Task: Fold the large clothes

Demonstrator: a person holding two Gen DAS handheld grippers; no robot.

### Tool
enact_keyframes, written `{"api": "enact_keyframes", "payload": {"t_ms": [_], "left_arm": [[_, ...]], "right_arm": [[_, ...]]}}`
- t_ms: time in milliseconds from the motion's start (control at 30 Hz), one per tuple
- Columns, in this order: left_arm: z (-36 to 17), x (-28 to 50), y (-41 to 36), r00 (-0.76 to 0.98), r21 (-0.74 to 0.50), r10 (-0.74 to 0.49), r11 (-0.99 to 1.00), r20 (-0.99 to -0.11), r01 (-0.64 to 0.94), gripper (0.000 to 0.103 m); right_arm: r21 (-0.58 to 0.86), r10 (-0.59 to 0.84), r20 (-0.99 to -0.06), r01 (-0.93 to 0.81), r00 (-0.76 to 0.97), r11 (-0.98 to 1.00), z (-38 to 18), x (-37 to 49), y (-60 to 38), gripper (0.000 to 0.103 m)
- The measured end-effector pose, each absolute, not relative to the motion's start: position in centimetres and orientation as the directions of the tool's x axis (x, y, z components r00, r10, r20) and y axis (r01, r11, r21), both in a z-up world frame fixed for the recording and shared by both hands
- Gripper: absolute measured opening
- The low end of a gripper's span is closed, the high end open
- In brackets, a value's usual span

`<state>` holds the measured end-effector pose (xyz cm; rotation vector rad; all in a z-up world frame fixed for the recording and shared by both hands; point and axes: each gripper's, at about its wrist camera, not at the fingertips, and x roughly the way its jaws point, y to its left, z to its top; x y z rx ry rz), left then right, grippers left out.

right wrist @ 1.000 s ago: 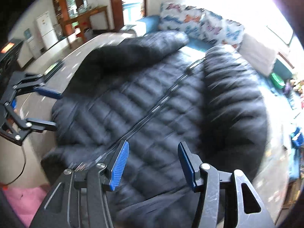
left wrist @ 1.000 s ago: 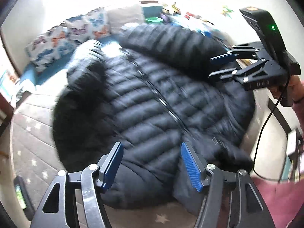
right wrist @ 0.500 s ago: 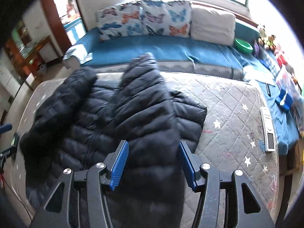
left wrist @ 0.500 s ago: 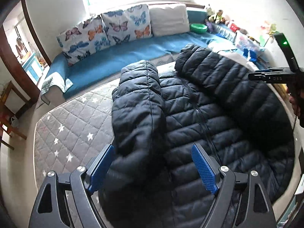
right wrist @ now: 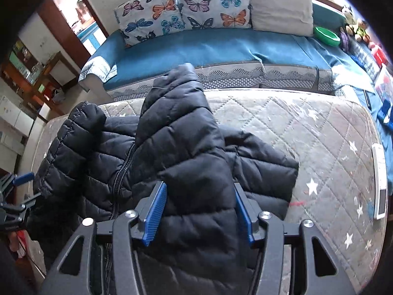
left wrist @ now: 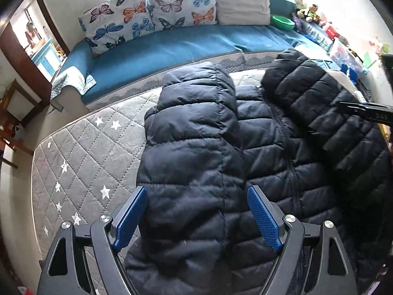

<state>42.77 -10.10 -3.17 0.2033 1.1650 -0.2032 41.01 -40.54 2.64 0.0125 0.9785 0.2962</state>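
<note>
Black quilted puffer jacket (left wrist: 265, 147) lying front-up, zip (left wrist: 286, 152) closed, on the grey star-quilted mattress (left wrist: 81, 152), with the blue-covered sofa (left wrist: 186, 46) and its butterfly cushions (left wrist: 147, 17) beyond. Your left gripper (left wrist: 196, 218) hangs just above the jacket's left sleeve (left wrist: 191, 132), its blue-padded fingers spread wide with the sleeve running between them but not pinched; nothing is held. Your right gripper (right wrist: 200, 211) is likewise spread, straddling the right sleeve (right wrist: 181, 132) without clamping it, though whether the pads (right wrist: 154, 211) brush the fabric cannot be told. Both sleeves already lie turned inward over the chest, one on each side of the zip, so the first stage of the fold appears done. The body remains at full length: no crosswise fold of hem toward collar shows in either view, and the hem itself is hidden beneath the gripper frames. At the right sleeve's outer side a flap of the jacket (right wrist: 265, 169) spreads onto the mattress, which suggests that side may want tucking before you fold the body. A white remote-like object (right wrist: 380, 179) sits near the mattress's far right edge, well apart from the jacket. The task reads as roughly midway.
</note>
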Motion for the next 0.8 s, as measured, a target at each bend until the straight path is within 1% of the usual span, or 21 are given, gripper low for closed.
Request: {"api": "enact_keyframes", "payload": {"t_ms": [33, 67, 133, 200, 233, 267, 300, 400, 500, 633, 800], "left_arm": [[-3.5, 43.2, -10.1, 0.376, 0.050, -0.051, 0.966, -0.925, 0.254, 0.089], [-3.9, 43.3, -10.0, 0.378, 0.046, -0.054, 0.967, -0.924, 0.252, 0.088], [-4.2, 43.4, -9.9, 0.386, 0.034, -0.071, 0.966, -0.920, 0.257, 0.080], [-4.3, 43.2, -9.6, 0.402, 0.034, -0.080, 0.962, -0.912, 0.269, 0.047], [-4.2, 43.1, -9.2, 0.406, 0.024, -0.089, 0.964, -0.909, 0.267, 0.042], [-4.1, 42.8, -8.7, 0.408, 0.007, -0.105, 0.965, -0.907, 0.264, 0.028], [-3.8, 42.6, -8.1, 0.410, -0.012, -0.119, 0.967, -0.904, 0.255, 0.019], [-2.1, 41.5, -5.9, 0.444, -0.047, -0.140, 0.976, -0.885, 0.214, 0.013], [-0.1, 40.1, -3.2, 0.479, -0.074, -0.149, 0.982, -0.865, 0.171, 0.012], [3.0, 37.7, 1.1, 0.542, -0.086, -0.133, 0.990, -0.830, 0.110, 0.011], [5.9, 34.7, 8.4, 0.607, -0.095, -0.078, 0.995, -0.791, 0.003, 0.011]], "right_arm": [[0.116, 0.235, -0.811, -0.246, 0.536, 0.962, 2.9, 40.8, -40.3, 0.030], [0.104, 0.230, -0.807, -0.251, 0.544, 0.962, 3.1, 40.5, -40.2, 0.028], [0.065, 0.211, -0.790, -0.263, 0.575, 0.963, 4.0, 39.5, -40.1, 0.018], [0.016, 0.174, -0.767, -0.253, 0.618, 0.967, 5.1, 38.2, -40.5, 0.016], [-0.012, 0.149, -0.754, -0.240, 0.640, 0.971, 5.7, 37.5, -40.9, 0.015], [-0.022, 0.137, -0.744, -0.229, 0.654, 0.973, 6.1, 37.2, -41.3, 0.015], [-0.038, 0.117, -0.730, -0.210, 0.674, 0.977, 6.7, 36.6, -41.9, 0.014], [-0.072, 0.050, -0.687, -0.137, 0.725, 0.988, 8.6, 34.3, -44.9, 0.014], [-0.060, 0.019, -0.670, -0.079, 0.743, 0.995, 9.5, 32.8, -47.7, 0.014], [-0.018, -0.036, -0.650, 0.032, 0.759, 0.999, 9.8, 29.9, -53.0, 0.014], [0.025, -0.106, -0.650, 0.160, 0.753, 0.987, 8.5, 27.3, -57.5, 0.013]]}}
